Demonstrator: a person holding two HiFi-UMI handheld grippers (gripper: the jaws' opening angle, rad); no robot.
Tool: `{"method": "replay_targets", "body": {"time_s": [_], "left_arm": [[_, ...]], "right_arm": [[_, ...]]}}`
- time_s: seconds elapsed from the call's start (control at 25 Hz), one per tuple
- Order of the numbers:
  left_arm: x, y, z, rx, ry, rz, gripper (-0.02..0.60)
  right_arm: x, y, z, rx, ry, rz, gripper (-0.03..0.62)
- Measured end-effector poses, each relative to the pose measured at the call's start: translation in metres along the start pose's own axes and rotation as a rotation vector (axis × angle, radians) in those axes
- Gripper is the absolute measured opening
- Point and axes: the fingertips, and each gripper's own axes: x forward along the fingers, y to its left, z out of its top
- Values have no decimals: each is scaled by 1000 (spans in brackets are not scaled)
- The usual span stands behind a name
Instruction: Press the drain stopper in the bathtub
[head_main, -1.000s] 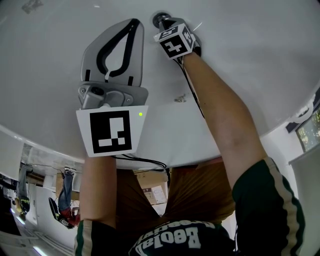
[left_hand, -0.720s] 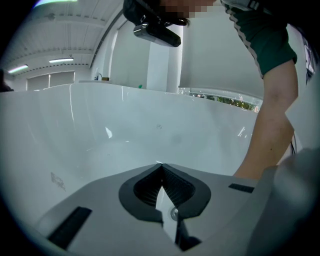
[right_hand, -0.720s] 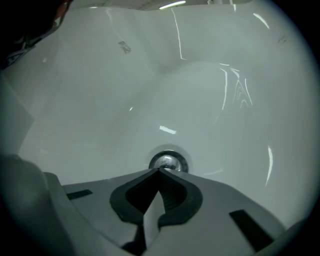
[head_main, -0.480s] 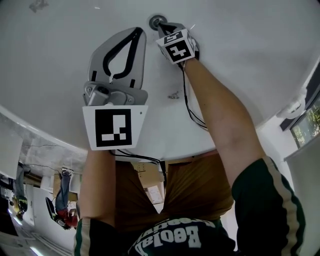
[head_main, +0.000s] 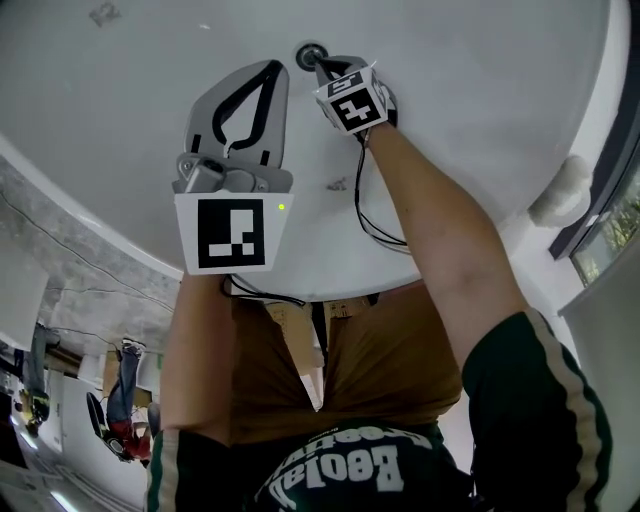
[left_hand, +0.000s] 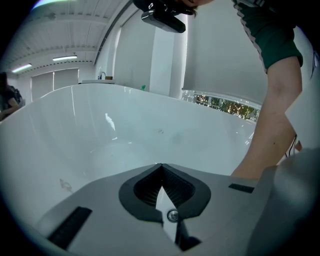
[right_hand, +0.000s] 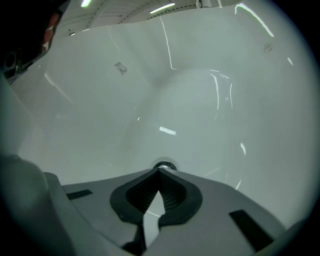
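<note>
White pillar, ceiling strip lights, leafy window

We find the bathtub floor bare and open on every side of the drain stopper. Only our own right tongs, tips together, crowd the stopper's near edge. The left tongs (tips also together) hang just beside them, leaving a narrow lane between. A black cable trails loose along the right forearm.
</note>
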Motion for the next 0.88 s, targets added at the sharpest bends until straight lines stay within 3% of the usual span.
{"method": "replay_targets", "body": {"time_s": [0.4,0.88], "left_arm": [[-37,-13,39,-33,-4,47,5],[-66,-18,118,7,-52,32,5]], "right_arm": [[-73,8,23,46,-87,27,11],[-189,39,61,-29,-140,49,11]]}}
